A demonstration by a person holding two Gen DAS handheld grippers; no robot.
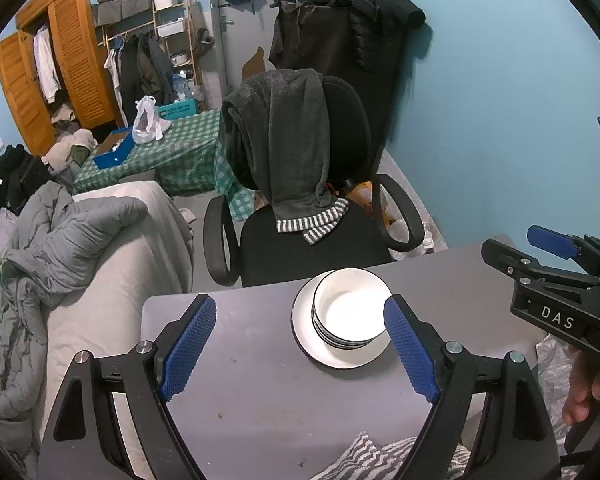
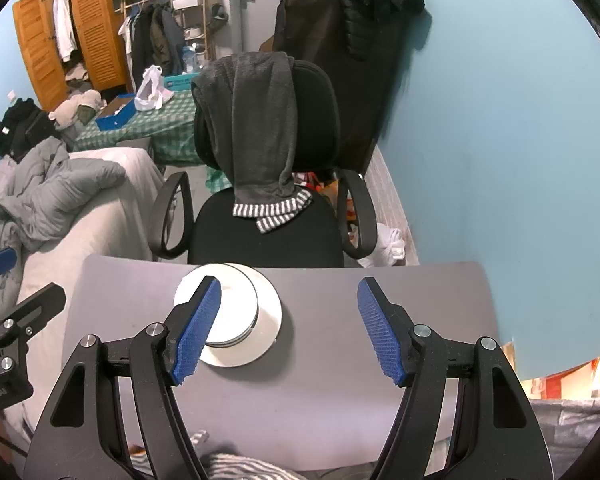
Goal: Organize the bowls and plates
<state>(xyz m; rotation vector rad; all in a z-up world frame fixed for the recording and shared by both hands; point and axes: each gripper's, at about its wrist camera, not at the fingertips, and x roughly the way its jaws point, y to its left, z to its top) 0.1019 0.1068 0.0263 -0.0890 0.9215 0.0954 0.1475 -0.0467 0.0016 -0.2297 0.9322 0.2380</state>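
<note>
1. Left wrist view, nearest first: a striped cloth [image 1: 364, 456] lies at the near edge of the grey worktop [image 1: 260, 376], under and between the fingers. Farther out on the worktop, a stack of white bowls [image 1: 350, 314] with dark rims sits on a white plate [image 1: 340, 356], close to the far edge.
2. Past the worktop's far edge stands a black office chair [image 1: 312, 240] with a dark grey garment [image 1: 284, 140] draped over its back. Left of the left finger is a bed with a grey duvet [image 1: 60, 248]; farther off are a green checked cloth [image 1: 172, 144], a wooden wardrobe [image 1: 60, 60] and blue walls.
3. The left gripper [image 1: 298, 350] is held above the near half of the worktop, angled down and forward. The right gripper [image 1: 556, 280] comes in from the right edge, with part of the person's hand [image 1: 588, 388] below it.
4. The left fingers [image 1: 188, 348] are spread wide and hold nothing. The bowl stack lies ahead, just inside the right finger, whose tip overlaps the stack's right rim in the picture; I cannot tell whether they touch.
5. Right wrist view: the right gripper [image 2: 288, 330] also has its blue fingers [image 2: 380, 332] wide apart and empty, over bare worktop [image 2: 320, 360]. The bowls [image 2: 230, 312] and plate [image 2: 266, 320] sit ahead at the left finger, partly hidden behind it.
6. The left gripper [image 2: 8, 336] shows at the left edge.
</note>
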